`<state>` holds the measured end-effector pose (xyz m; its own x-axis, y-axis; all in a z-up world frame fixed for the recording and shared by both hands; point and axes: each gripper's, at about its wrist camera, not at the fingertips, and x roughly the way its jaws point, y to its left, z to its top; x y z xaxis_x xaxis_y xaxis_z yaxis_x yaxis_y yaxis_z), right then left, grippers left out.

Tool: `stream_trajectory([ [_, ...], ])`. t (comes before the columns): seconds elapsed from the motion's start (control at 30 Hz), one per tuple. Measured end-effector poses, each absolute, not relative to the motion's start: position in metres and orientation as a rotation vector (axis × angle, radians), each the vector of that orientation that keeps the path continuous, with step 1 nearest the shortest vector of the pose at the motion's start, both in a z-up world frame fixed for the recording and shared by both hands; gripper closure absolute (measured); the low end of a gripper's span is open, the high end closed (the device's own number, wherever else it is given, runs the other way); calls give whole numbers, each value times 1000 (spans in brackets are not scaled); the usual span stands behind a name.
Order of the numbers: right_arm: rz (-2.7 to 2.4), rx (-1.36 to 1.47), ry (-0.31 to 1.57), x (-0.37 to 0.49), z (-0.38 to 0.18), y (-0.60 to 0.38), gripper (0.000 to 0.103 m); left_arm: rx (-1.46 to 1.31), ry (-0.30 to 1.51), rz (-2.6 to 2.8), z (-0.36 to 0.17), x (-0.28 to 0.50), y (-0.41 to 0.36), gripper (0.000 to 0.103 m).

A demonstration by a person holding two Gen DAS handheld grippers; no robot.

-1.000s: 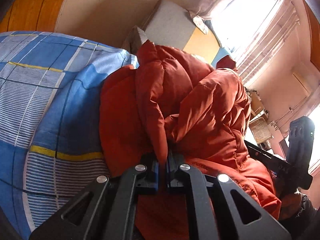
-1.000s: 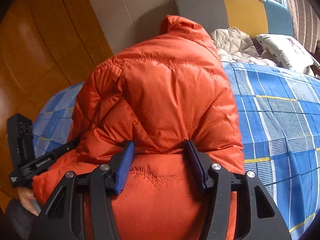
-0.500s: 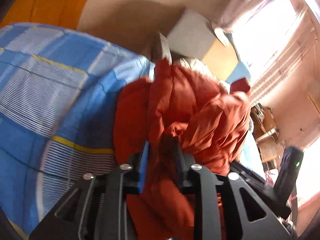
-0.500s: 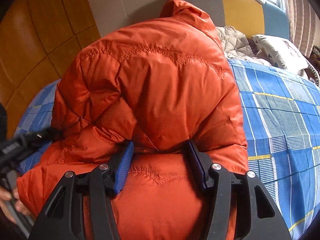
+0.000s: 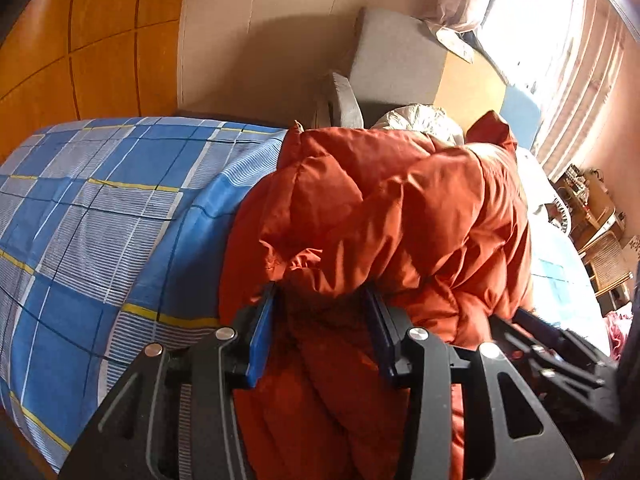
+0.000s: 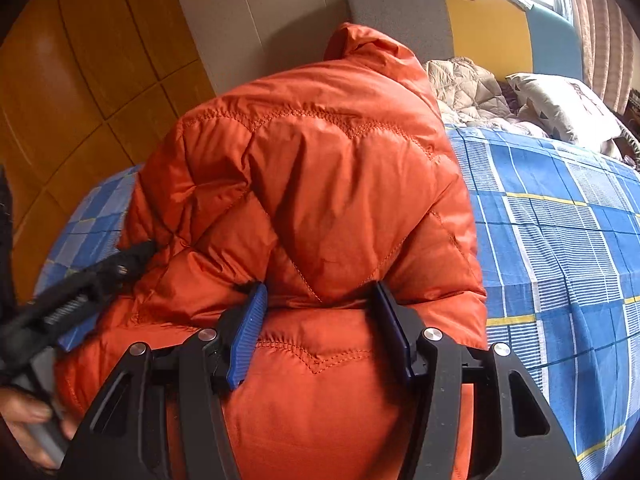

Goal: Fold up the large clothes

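An orange quilted puffer jacket (image 6: 320,184) lies bunched and folded over on a blue plaid bed sheet (image 6: 560,240). It also fills the left wrist view (image 5: 380,216). My left gripper (image 5: 320,308) is open, its jaws wide apart around a fold of the jacket. My right gripper (image 6: 320,304) is open too, its blue pads either side of a jacket fold at the near edge. The left gripper's black body shows in the right wrist view (image 6: 80,280) at the jacket's left side.
The plaid sheet (image 5: 100,220) spreads to the left of the jacket. A beige quilted garment (image 6: 464,84) and a pillow (image 6: 560,104) lie near the grey, yellow and blue headboard (image 6: 480,20). Wooden wardrobe panels (image 6: 80,80) stand at left.
My left gripper has opened from shut on a jacket fold to wide apart. The jacket's folded part has settled lower. The right gripper stays open in place.
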<state>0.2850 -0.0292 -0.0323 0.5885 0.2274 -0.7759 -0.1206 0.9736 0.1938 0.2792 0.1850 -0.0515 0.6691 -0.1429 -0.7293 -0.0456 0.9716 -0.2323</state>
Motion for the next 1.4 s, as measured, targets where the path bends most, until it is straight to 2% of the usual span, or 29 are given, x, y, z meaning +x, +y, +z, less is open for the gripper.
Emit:
stream_trajectory([
  [0.4, 158, 197, 854, 319, 7, -57, 48, -179, 808, -61, -60, 275, 177, 59],
  [0.53, 126, 161, 866, 344, 4, -52, 48, -171, 798, -68, -64, 273, 177, 59],
  [0.6, 123, 132, 878, 353, -2, -45, 41, -179, 795, -73, -66, 273, 178, 59],
  [0.83, 83, 75, 919, 354, -23, -32, 41, -194, 795, -87, -76, 275, 181, 59],
  [1.17, 27, 126, 906, 331, -22, -32, 41, -190, 803, -82, -79, 279, 182, 59],
  [1.4, -8, 152, 938, 340, -41, -32, 40, -211, 818, -97, -89, 286, 186, 59],
])
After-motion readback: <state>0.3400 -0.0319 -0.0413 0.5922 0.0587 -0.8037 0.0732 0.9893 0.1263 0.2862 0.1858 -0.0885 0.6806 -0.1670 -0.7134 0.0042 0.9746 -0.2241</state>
